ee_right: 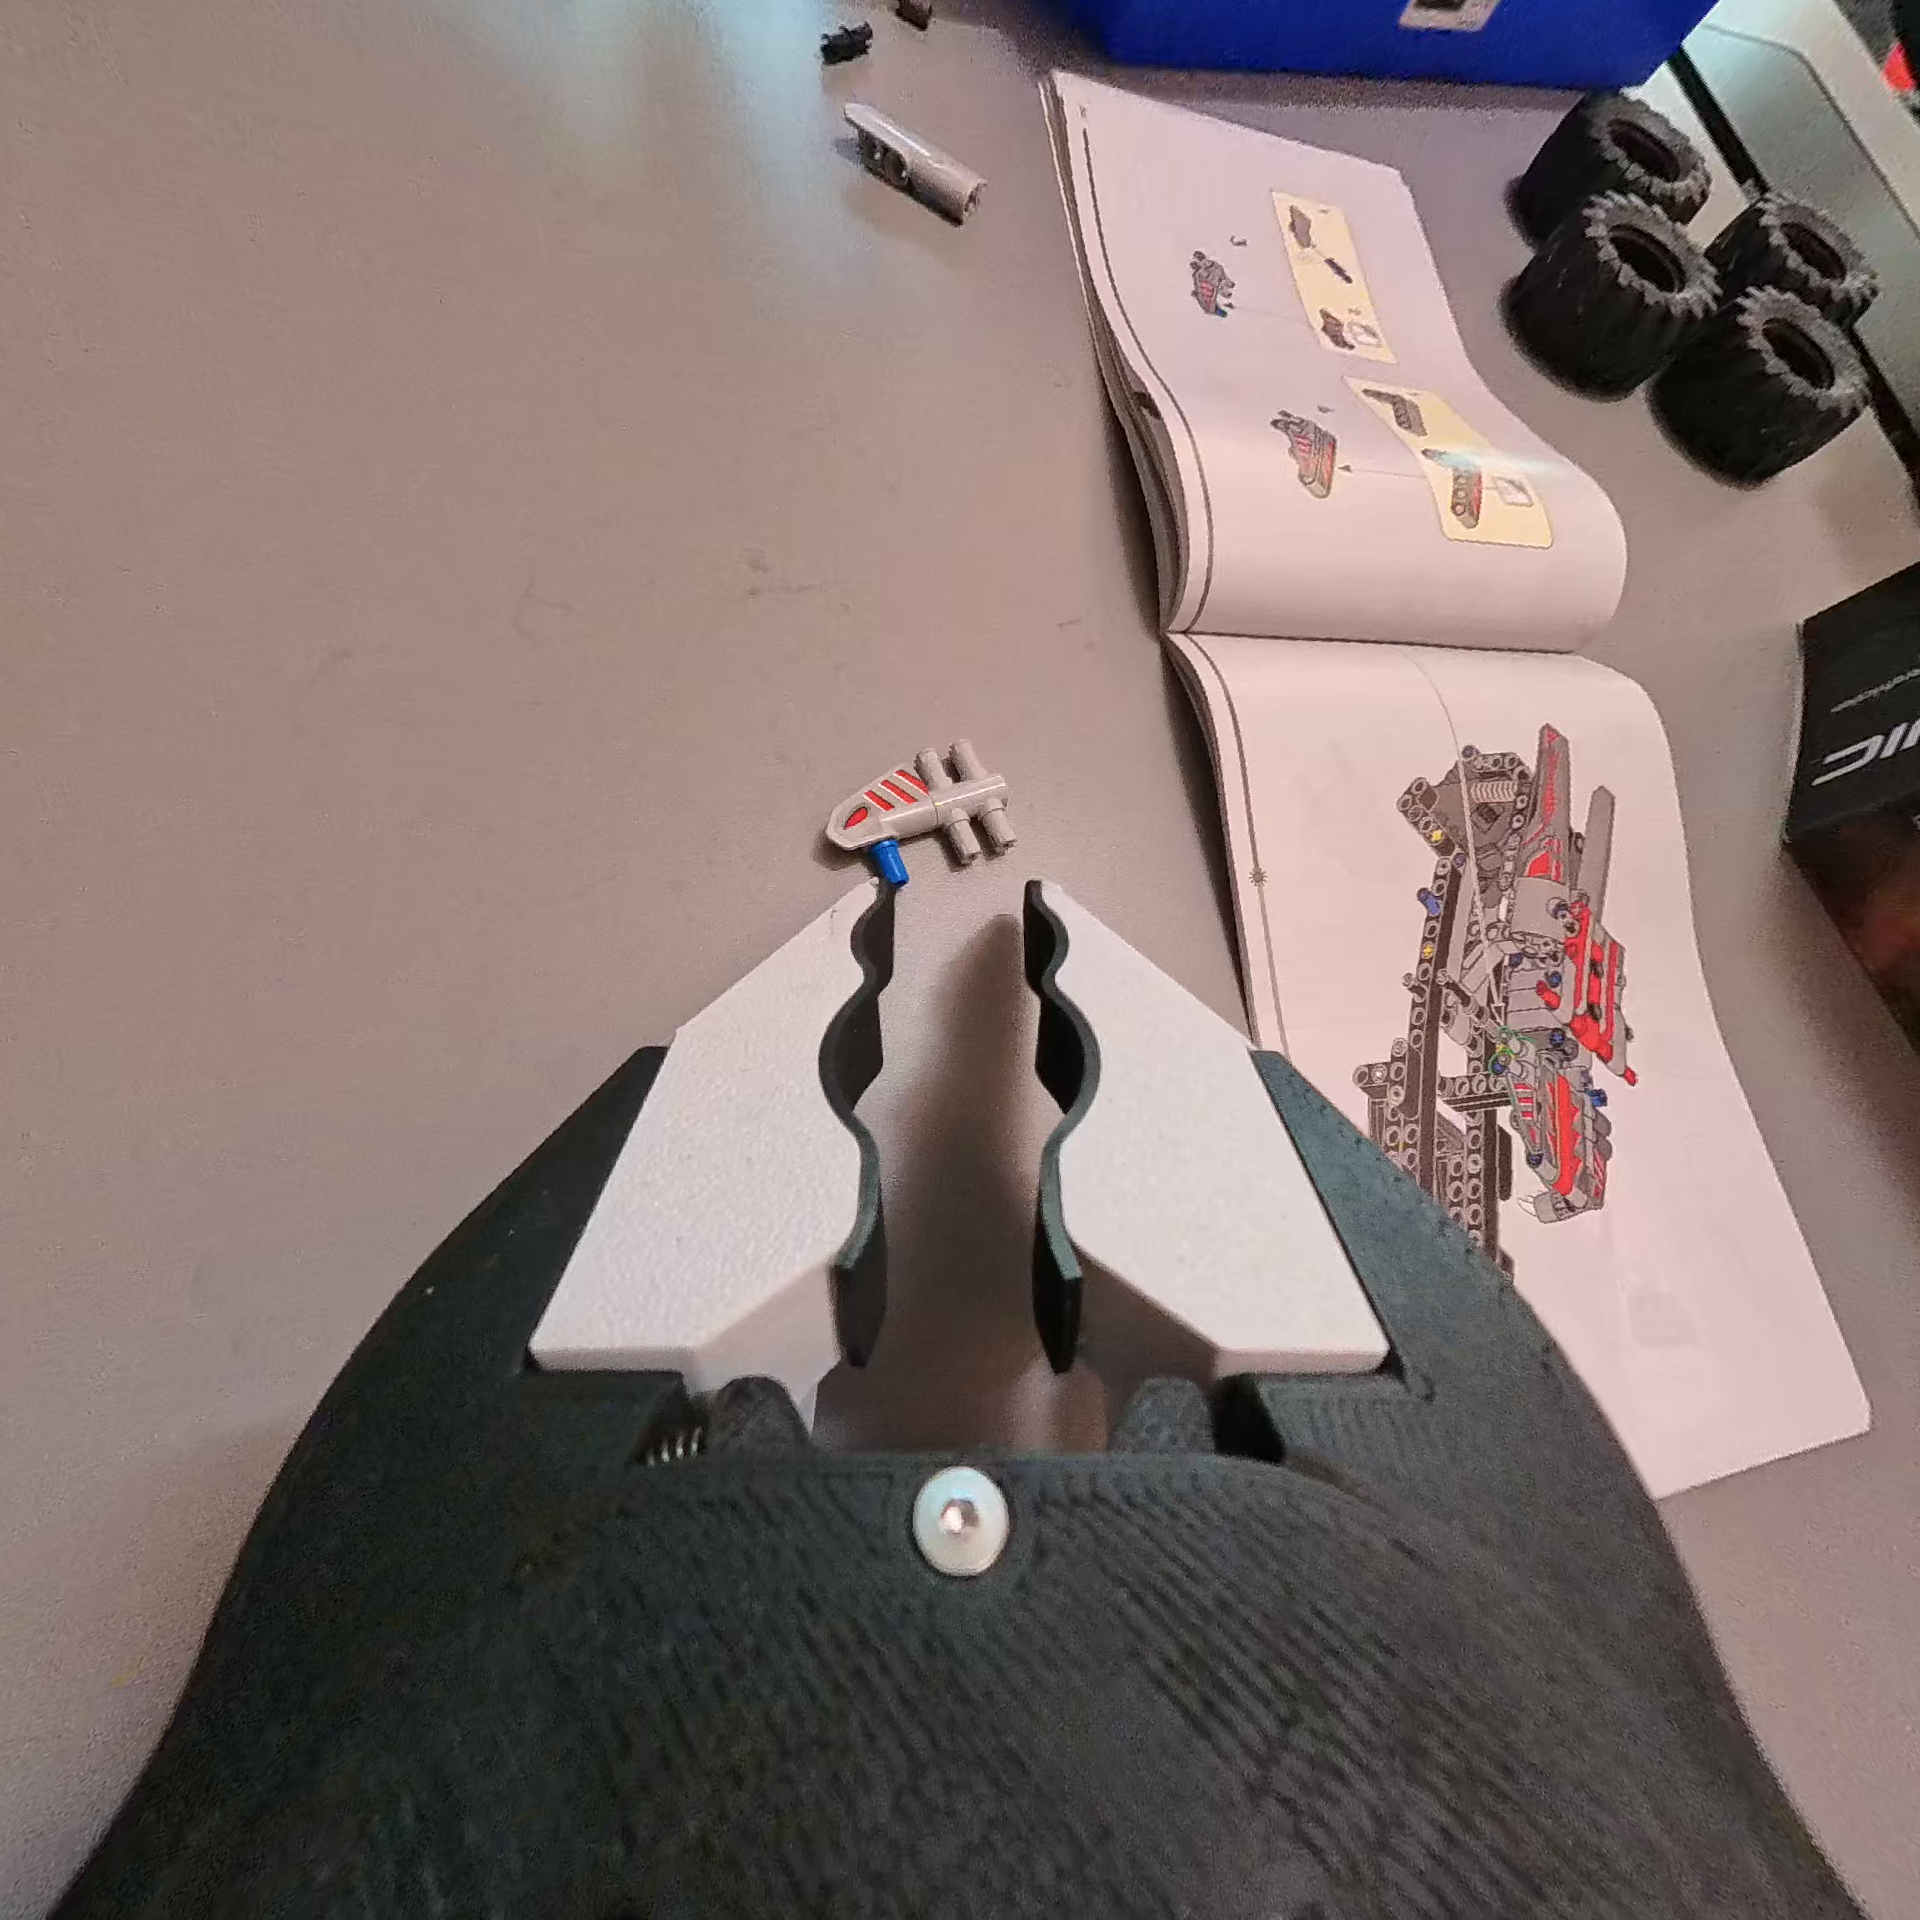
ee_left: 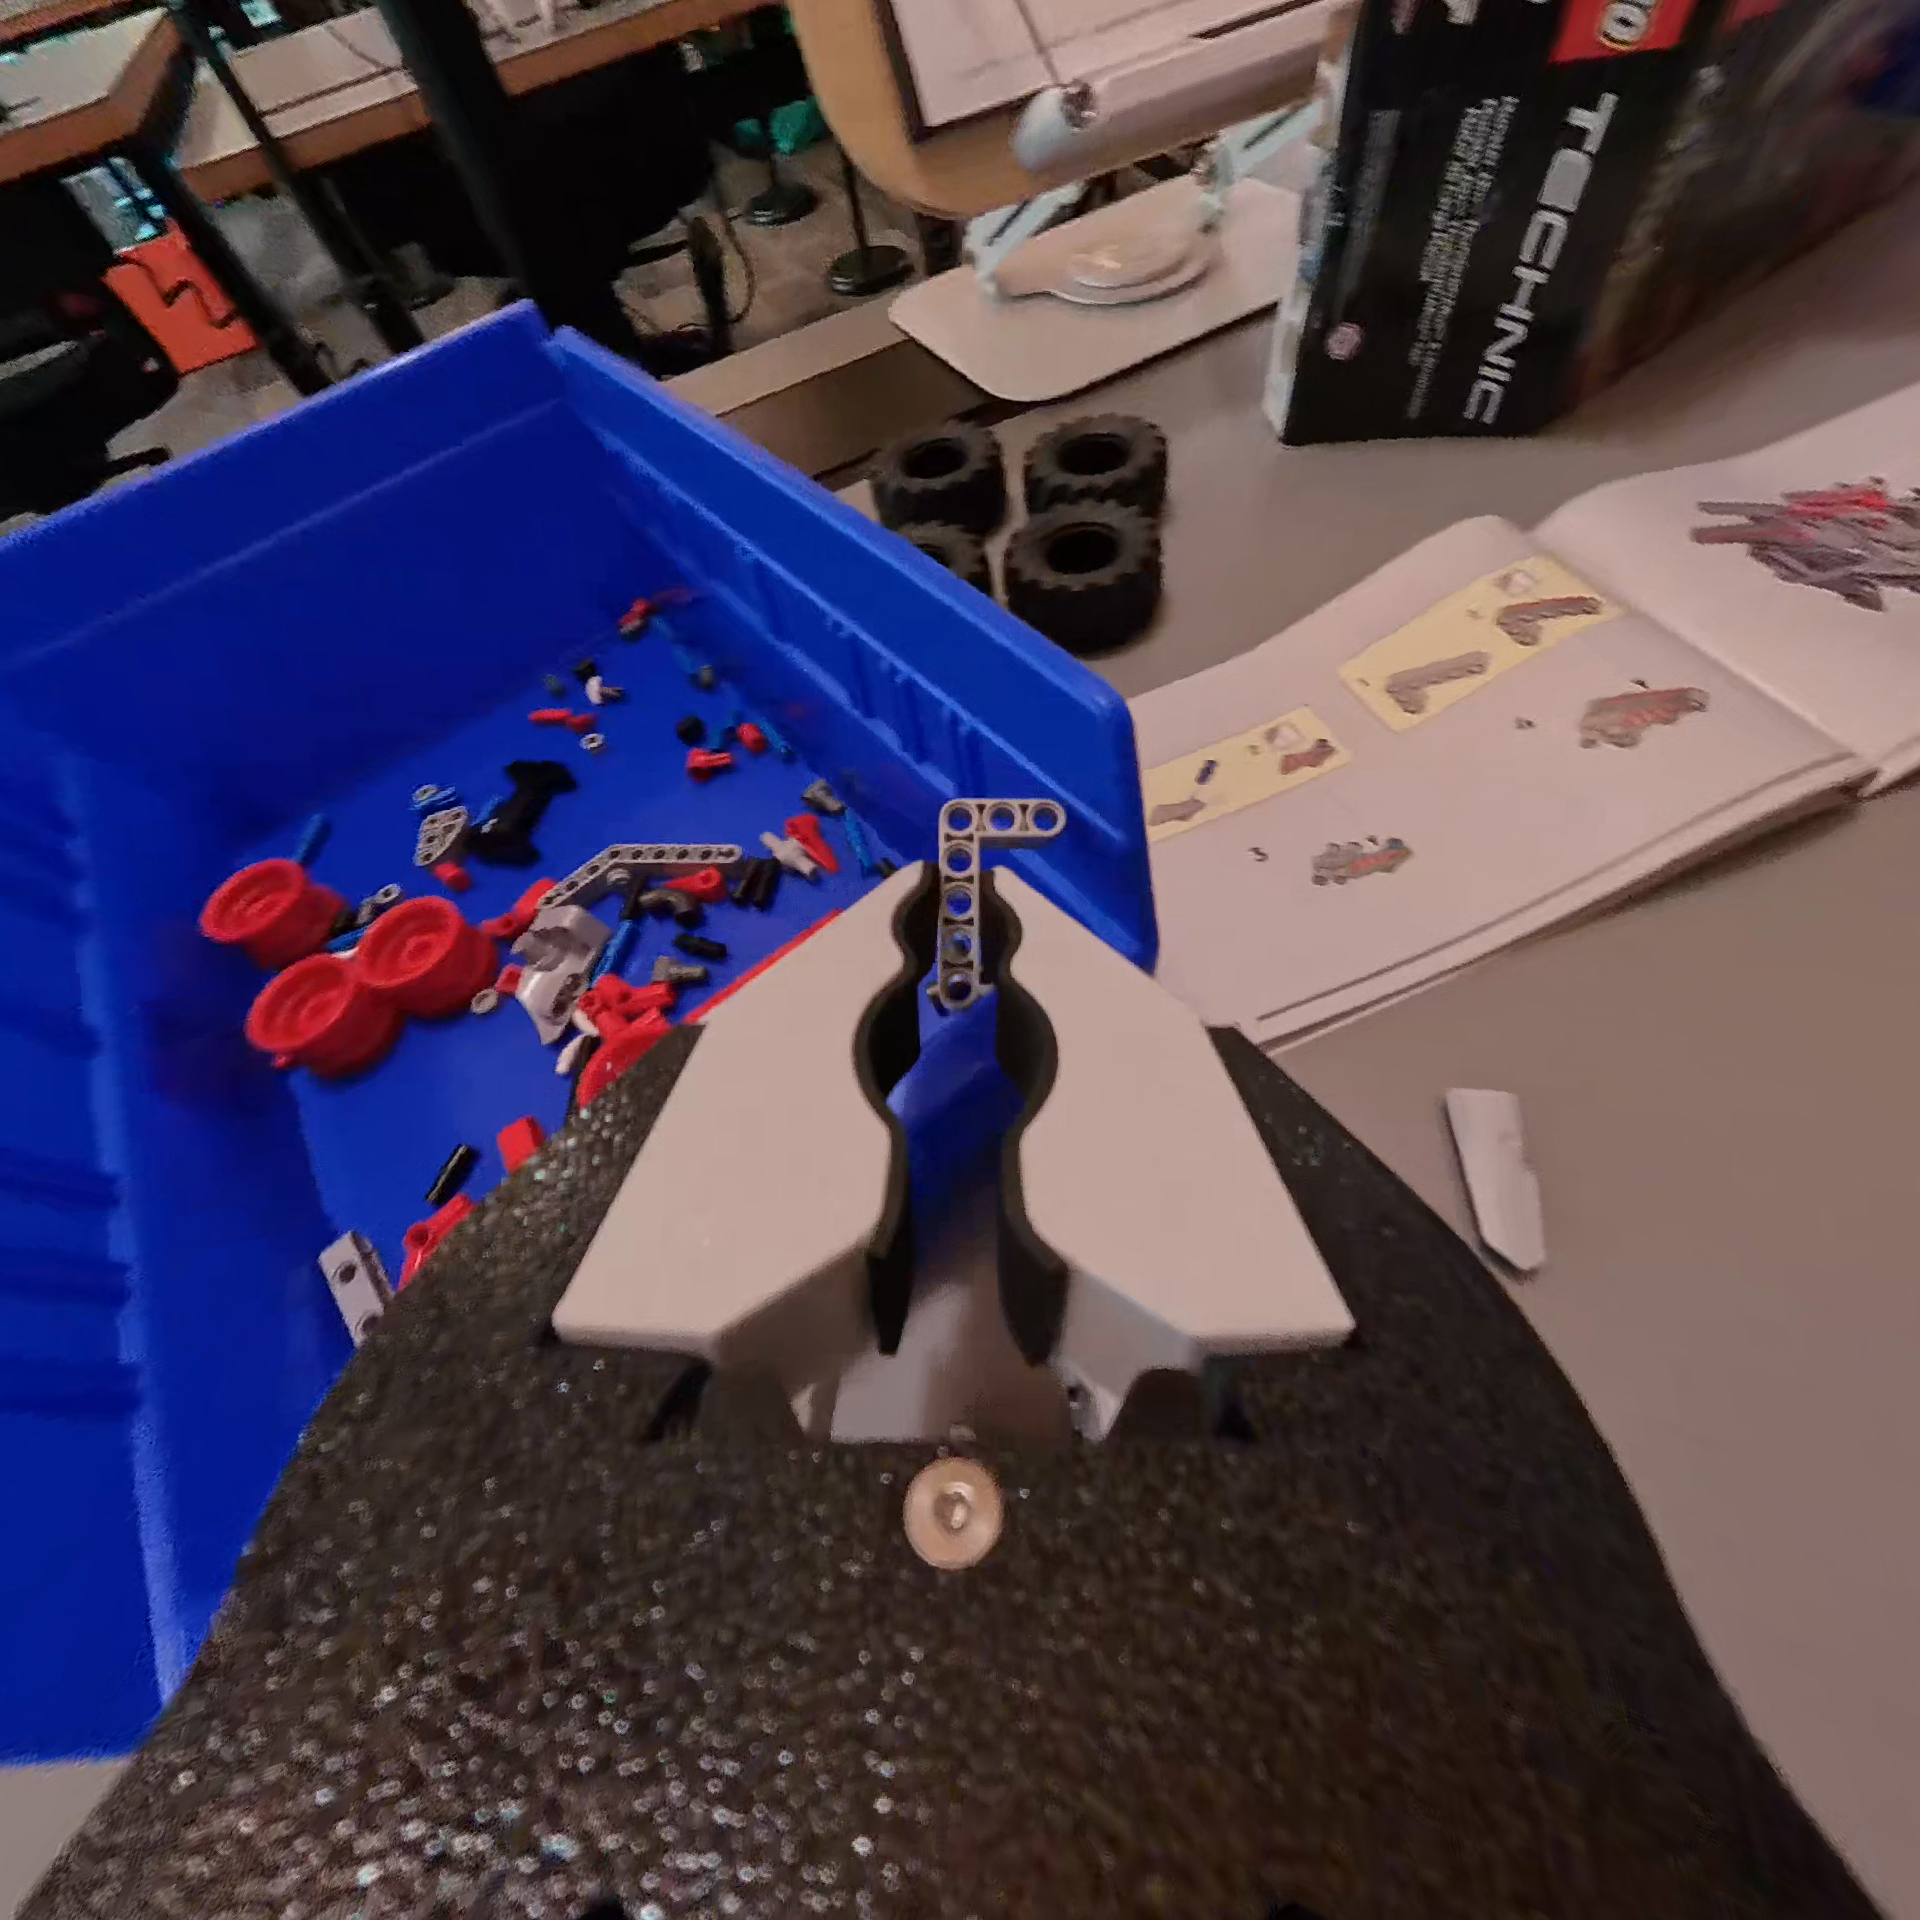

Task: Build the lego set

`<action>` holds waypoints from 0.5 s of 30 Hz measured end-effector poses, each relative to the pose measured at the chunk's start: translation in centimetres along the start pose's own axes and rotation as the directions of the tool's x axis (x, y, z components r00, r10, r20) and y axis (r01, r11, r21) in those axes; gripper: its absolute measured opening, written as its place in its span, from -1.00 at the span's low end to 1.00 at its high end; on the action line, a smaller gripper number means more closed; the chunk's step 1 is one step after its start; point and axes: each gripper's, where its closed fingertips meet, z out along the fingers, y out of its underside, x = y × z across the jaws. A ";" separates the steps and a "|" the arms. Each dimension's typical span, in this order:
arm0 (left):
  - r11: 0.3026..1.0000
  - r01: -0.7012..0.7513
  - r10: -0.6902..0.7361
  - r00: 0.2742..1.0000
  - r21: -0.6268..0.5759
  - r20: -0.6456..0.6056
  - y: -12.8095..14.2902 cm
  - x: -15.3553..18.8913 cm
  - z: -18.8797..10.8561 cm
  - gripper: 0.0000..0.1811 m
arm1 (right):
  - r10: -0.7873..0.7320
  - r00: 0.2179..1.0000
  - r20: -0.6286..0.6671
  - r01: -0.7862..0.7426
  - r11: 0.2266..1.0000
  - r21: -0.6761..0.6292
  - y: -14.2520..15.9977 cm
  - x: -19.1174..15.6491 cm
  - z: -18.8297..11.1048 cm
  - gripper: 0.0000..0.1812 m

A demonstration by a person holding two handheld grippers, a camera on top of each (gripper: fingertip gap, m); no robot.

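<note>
Grey L-shaped perforated plastic beam (ee_left: 971,902) pinched in closed left gripper (ee_left: 958,894) above glossy blue plastic bin (ee_left: 852,623), right gripper (ee_right: 958,896) parted, empty, just short of small grey red-striped subassembly (ee_right: 920,816) on matte grey table (ee_right: 416,520), knobbly black rubber tyres (ee_right: 1683,301) beside open booklet (ee_right: 1351,416)

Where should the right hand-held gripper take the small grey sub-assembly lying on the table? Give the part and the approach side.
Grip the small grey sub-assembly across its flat striped panel and the beam joined to it, coming down from above. It lies flat on the table. Grey pins stick out on both sides of the beam and a blue pin points toward the open right hand-held gripper, so a side approach would likely push it.
</note>
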 end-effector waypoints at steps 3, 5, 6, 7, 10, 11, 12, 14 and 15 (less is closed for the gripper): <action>0.999 -0.039 0.039 0.999 -0.006 0.005 0.1 0.0 0.1 -0.95 | 0.041 0.999 0.026 -0.041 0.999 -0.008 0.1 0.1 0.1 -0.75; 1.000 -0.015 0.015 1.000 0.026 0.005 -0.4 -0.4 -0.4 -0.95 | 0.064 0.997 0.049 -0.064 0.998 -0.012 0.1 0.1 0.2 -0.77; 0.999 -0.002 0.002 1.000 0.040 0.005 -0.6 -0.7 -0.7 -0.95 | 0.075 0.996 0.055 -0.074 0.997 -0.014 0.1 0.1 0.2 -0.78; 0.999 0.007 -0.007 1.000 0.045 0.012 -0.6 -1.2 -0.9 -0.95 | 0.082 0.995 0.062 -0.081 0.997 -0.016 0.2 0.1 0.2 -0.78; 1.000 0.018 -0.020 0.997 0.025 0.073 0.3 -3.5 -1.9 -0.95 | 0.105 0.992 0.068 -0.104 0.994 -0.020 0.2 0.2 0.2 -0.78; 0.999 0.033 -0.035 0.995 0.021 0.094 0.6 -4.5 -2.2 -0.94 | 0.112 0.992 0.067 -0.110 0.994 -0.022 0.2 0.3 0.3 -0.78; 0.998 0.056 -0.058 0.992 0.018 0.113 1.0 -5.4 -2.7 -0.95 | 0.115 0.991 0.068 -0.114 0.993 -0.022 0.2 0.4 0.3 -0.78; 0.995 0.103 -0.103 0.980 0.007 0.170 2.2 -7.9 -3.6 -0.95 | 0.120 0.991 0.054 -0.119 0.993 -0.023 0.3 0.6 0.3 -0.77; 0.992 0.128 -0.125 0.971 -0.003 0.205 3.0 -9.2 -4.2 -0.95 | 0.117 0.992 0.049 -0.116 0.993 -0.023 0.3 0.6 0.3 -0.77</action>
